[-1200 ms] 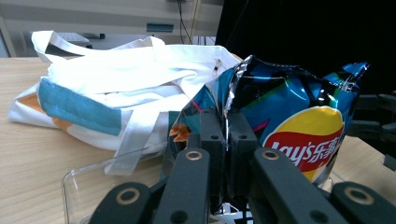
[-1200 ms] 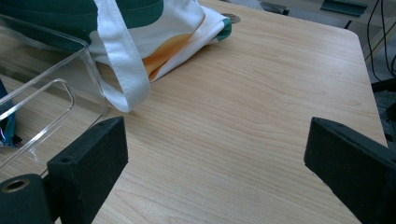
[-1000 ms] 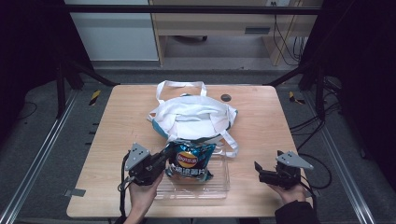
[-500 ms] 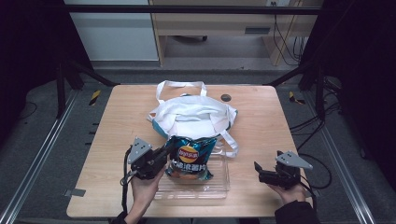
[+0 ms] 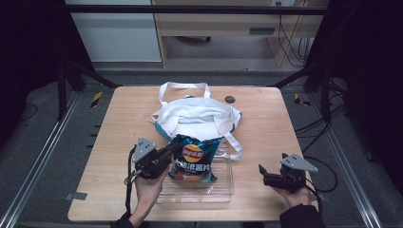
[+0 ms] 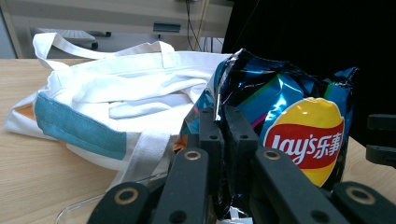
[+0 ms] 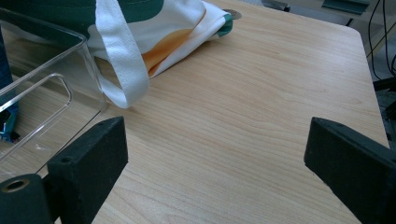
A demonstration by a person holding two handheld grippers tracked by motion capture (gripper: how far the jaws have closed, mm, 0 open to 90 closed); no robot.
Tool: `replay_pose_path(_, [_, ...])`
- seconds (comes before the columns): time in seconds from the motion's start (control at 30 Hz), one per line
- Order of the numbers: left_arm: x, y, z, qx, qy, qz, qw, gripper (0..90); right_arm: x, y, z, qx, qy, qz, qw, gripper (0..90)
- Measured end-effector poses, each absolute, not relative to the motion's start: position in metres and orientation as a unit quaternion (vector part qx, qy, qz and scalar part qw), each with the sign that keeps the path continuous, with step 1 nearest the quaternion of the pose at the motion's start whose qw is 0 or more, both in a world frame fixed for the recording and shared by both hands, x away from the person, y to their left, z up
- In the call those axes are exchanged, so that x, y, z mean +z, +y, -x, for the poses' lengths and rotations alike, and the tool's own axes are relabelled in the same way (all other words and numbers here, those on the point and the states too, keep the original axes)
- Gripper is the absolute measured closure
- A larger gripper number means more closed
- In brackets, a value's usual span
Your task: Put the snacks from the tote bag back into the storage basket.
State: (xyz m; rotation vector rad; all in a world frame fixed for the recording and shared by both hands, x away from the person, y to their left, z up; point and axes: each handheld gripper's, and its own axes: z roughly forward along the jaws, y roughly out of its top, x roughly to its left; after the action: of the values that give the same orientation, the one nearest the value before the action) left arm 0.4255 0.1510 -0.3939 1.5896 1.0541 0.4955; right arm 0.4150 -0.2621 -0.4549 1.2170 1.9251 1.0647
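A blue Lay's chip bag (image 5: 192,159) (image 6: 303,126) stands upright over a clear plastic tray (image 5: 223,190) at the table's front middle. My left gripper (image 5: 173,149) (image 6: 223,116) is shut on the bag's left top edge, the foil pinched between its black jaws. A white tote bag (image 5: 197,116) (image 6: 116,88) with teal trim lies flat just behind the tray. My right gripper (image 5: 263,175) (image 7: 215,135) is open at the front right, low over bare wood, with nothing between its jaws.
One tote strap (image 7: 116,60) drapes over the tray's (image 7: 46,93) far right corner. A small round grommet (image 5: 230,99) sits in the table behind the tote. Black frame posts stand off both table sides.
The left gripper and the chip bag have shifted slightly away from the front edge, and the bag stands a little more upright. The right gripper has not moved.
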Motion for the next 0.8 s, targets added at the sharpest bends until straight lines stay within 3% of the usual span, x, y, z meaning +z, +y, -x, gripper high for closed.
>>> replay_pose_path(0.4, [-0.397, 0.148, -0.434, 0.208, 0.446, -0.68, 0.543, 80.7, -0.456, -0.263, -0.416, 0.4, 0.73, -0.459, 0.31, 6.5])
replay_pose_path(0.63, [-0.398, 0.151, -0.436, 0.197, 0.446, -0.682, 0.544, 68.9, -0.456, -0.262, -0.416, 0.399, 0.731, -0.459, 0.31, 6.5])
replay_pose_path(0.8, [-0.398, 0.151, -0.437, 0.191, 0.445, -0.689, 0.54, 51.5, -0.455, -0.262, -0.416, 0.4, 0.73, -0.459, 0.311, 6.5])
